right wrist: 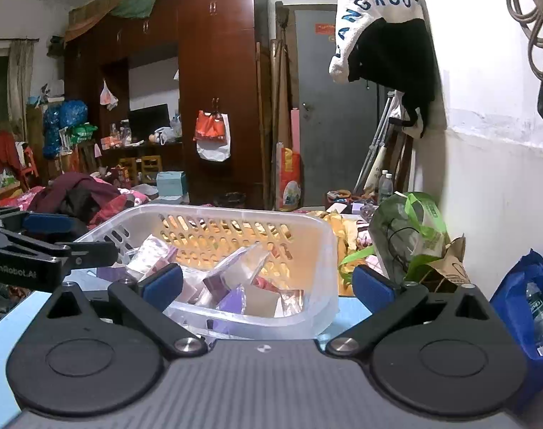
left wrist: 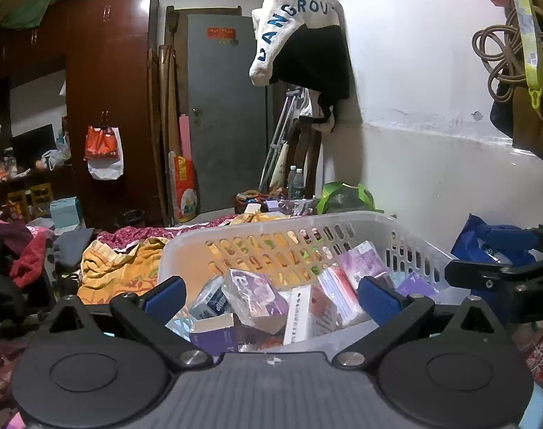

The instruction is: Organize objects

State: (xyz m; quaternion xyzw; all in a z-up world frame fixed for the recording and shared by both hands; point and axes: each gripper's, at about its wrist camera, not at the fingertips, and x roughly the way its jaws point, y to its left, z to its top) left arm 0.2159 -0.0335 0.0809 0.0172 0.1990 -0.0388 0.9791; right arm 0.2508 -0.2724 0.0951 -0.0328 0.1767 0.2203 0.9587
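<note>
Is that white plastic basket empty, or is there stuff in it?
Not empty: the white basket holds a jumble of small boxes and packets, piled below its rim.

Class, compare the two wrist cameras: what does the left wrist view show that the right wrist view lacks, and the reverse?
Only the left wrist view shows the yellow patterned strap hanging top right. Only the right wrist view shows the clear plastic water bottle inside the blue fabric bag and the curtained window. Both show the white perforated plastic basket of small boxes, and both grippers open and empty.
</note>
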